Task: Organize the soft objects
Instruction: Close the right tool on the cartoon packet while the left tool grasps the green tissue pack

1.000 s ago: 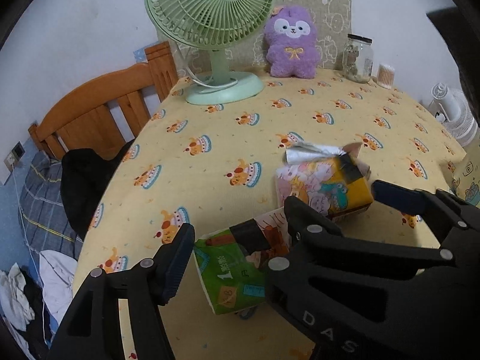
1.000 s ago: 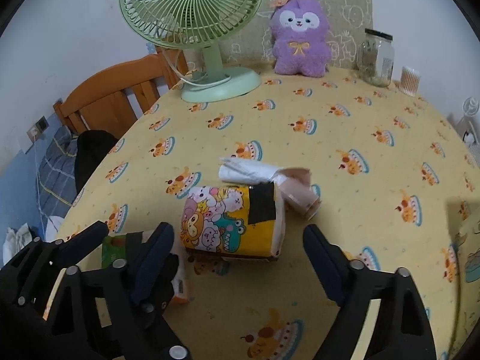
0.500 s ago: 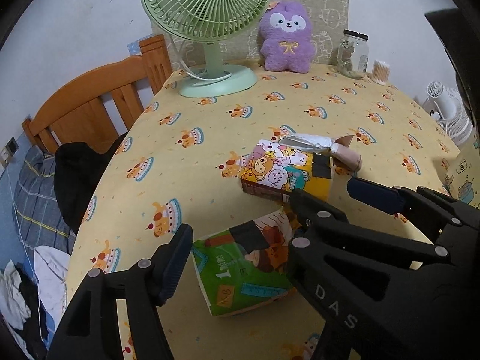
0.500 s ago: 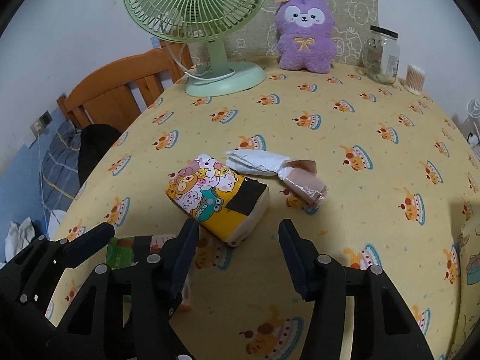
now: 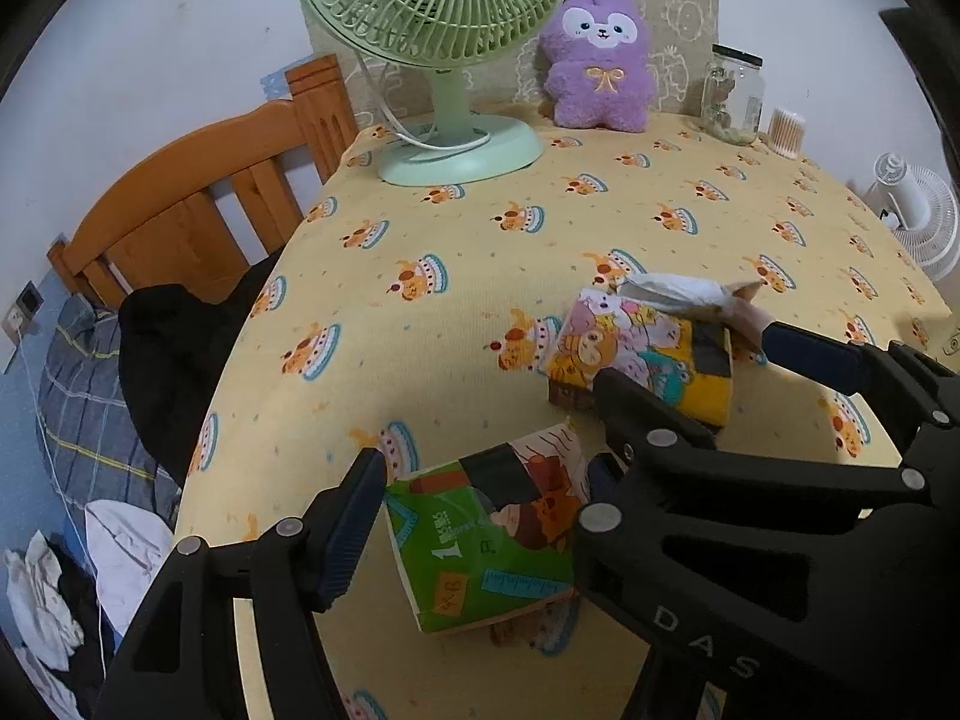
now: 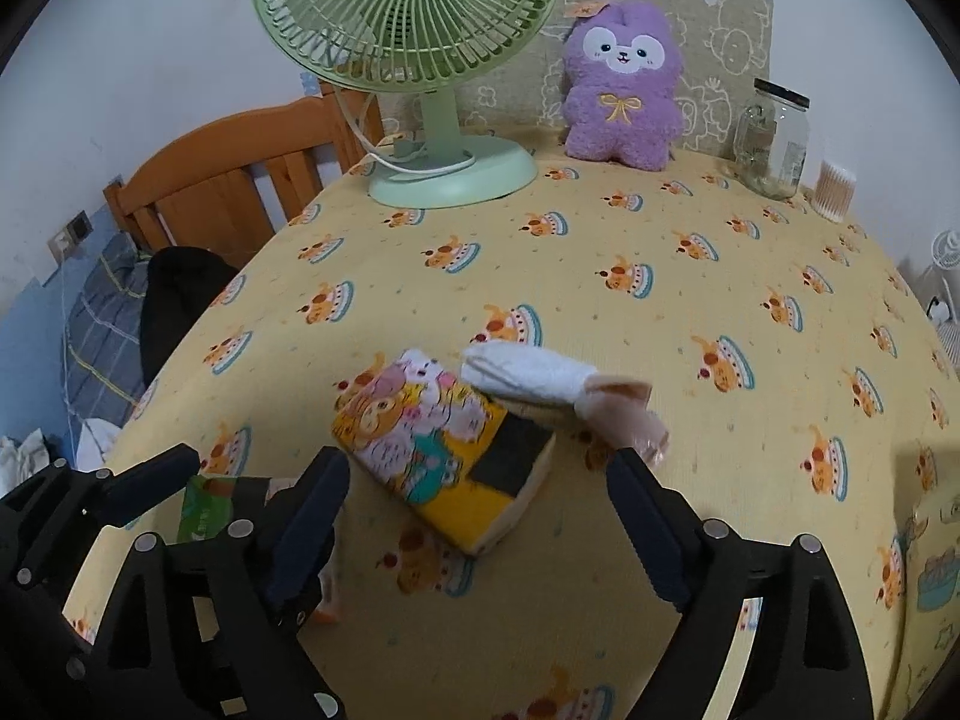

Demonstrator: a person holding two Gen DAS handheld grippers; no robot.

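A green tissue pack [image 5: 492, 540] lies on the yellow tablecloth [image 5: 480, 276] between the fingers of my left gripper [image 5: 474, 516], which is open around it. A yellow cartoon tissue pack [image 6: 444, 450] lies tilted between the fingers of my right gripper [image 6: 474, 528], which is open; it also shows in the left wrist view [image 5: 648, 360]. A white rolled pack [image 6: 528, 378] and a pink one [image 6: 630, 420] lie just behind it. A purple plush toy [image 6: 621, 90] sits at the back of the table.
A green desk fan [image 6: 420, 60] stands at the back left, a glass jar [image 6: 774, 138] and a cotton swab tub [image 6: 834, 189] at the back right. A wooden headboard [image 5: 198, 198] and dark clothing [image 5: 174, 360] are left of the table edge.
The yellow cartoon pack has turned and now lies tilted. My right gripper closed in on it, then opened wide again. My left gripper stays open around the green pack.
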